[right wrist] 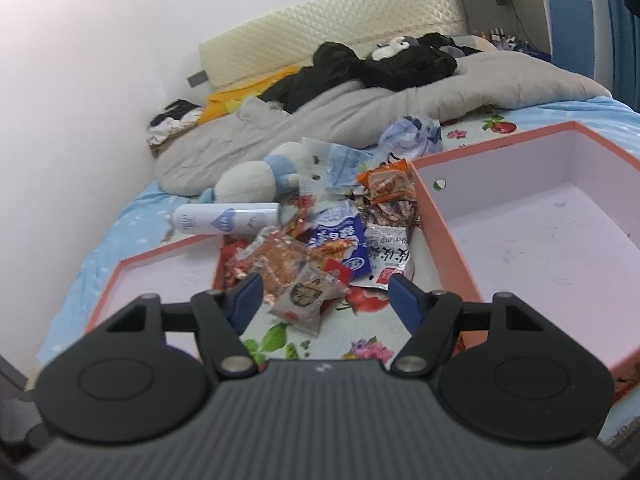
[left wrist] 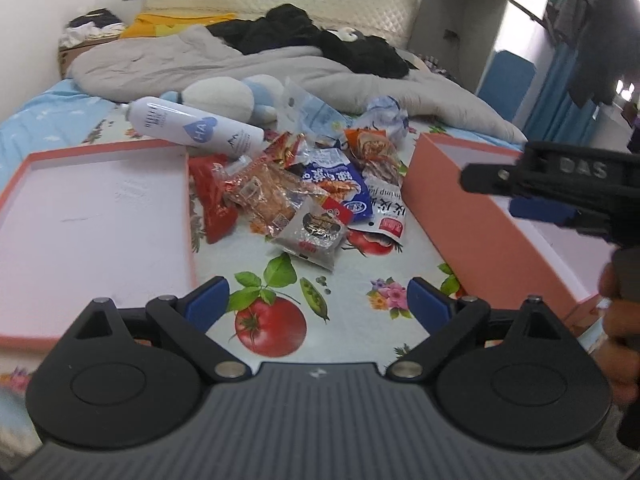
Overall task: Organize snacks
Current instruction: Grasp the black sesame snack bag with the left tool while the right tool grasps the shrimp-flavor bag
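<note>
A heap of snack packets [left wrist: 304,188] lies on the flower-print sheet between two pink boxes. At the front of the heap is a grey packet [left wrist: 316,236], with a blue packet [left wrist: 340,184] and a red one [left wrist: 212,200] behind it. My left gripper [left wrist: 318,300] hovers open over the sheet just short of the heap, nothing between its fingers. In the right wrist view my right gripper [right wrist: 326,292] is open, and the grey packet [right wrist: 306,300] lies between its blue pads [right wrist: 248,294] with gaps on both sides. Seen from the left wrist, the right gripper [left wrist: 492,192] hangs over the deep box.
A shallow pink lid [left wrist: 80,220] lies left of the heap and a deep pink box [right wrist: 560,240] stands right. A white bottle [left wrist: 192,126] and a plush toy [left wrist: 224,96] lie behind the snacks. Beyond them is a grey duvet [left wrist: 280,68]. A hand [left wrist: 616,320] shows at the right edge.
</note>
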Demonstrator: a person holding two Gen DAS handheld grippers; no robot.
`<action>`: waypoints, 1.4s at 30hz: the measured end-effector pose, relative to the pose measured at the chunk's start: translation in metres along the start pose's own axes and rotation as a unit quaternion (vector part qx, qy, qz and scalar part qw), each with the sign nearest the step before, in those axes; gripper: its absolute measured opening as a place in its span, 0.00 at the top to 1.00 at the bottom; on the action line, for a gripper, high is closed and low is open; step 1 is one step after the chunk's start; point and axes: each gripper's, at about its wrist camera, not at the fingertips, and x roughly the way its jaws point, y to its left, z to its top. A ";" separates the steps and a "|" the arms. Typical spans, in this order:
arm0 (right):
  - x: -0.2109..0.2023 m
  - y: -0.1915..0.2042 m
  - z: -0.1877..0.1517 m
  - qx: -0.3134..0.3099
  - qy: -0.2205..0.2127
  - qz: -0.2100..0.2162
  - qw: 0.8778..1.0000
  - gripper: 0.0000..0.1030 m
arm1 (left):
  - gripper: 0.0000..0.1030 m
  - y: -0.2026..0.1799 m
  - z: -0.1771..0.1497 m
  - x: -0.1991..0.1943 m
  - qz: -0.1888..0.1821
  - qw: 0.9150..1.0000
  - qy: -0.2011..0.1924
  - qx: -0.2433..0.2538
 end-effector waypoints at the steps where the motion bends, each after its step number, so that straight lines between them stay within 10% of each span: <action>1: 0.008 -0.001 -0.001 -0.001 -0.003 -0.004 1.000 0.30 | 0.06 0.003 0.000 0.010 -0.005 1.000 0.003 0.007; 24: 0.180 -0.018 0.010 0.035 0.006 -0.094 0.995 0.36 | 0.23 0.014 0.025 0.156 -0.068 0.996 0.038 0.044; 42: 0.241 -0.029 0.011 0.053 0.030 -0.174 0.983 0.38 | 0.49 0.027 0.020 0.181 -0.077 0.996 0.044 0.006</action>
